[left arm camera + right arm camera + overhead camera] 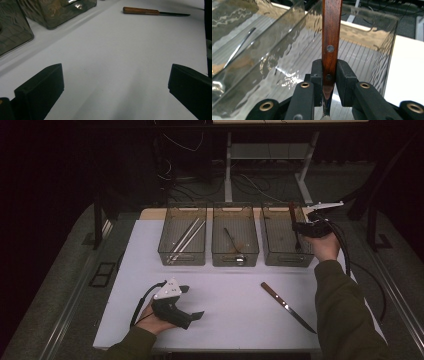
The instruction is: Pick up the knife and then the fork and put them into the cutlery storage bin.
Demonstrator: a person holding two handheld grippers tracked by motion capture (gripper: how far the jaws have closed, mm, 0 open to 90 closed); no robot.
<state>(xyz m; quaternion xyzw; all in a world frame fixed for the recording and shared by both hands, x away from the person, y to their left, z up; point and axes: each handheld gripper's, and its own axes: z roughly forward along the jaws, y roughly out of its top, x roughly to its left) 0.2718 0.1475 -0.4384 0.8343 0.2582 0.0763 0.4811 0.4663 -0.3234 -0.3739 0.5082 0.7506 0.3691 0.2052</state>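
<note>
My right gripper (pixel 300 228) is shut on a utensil with a riveted wooden handle (pixel 331 37), held over the rightmost clear bin (pixel 272 259). In the high view the handle (pixel 292 213) points toward the back and the dark metal end slants down into that bin. In the right gripper view the two pads (pixel 317 72) press on the handle's lower end just above the metal neck. My left gripper (pixel 192 302) rests near the table's front left, its jaws wide open with nothing between them (pixel 116 82). A wood-handled knife (pixel 287 306) (pixel 155 11) lies flat on the white table.
Three clear bins stand in a row at the back of the table (pixel 225 290). The left bin (pixel 182 257) holds long metal rods, and the middle bin (pixel 235 260) holds a spoon-like utensil. Cables trail on the dark floor beyond the table.
</note>
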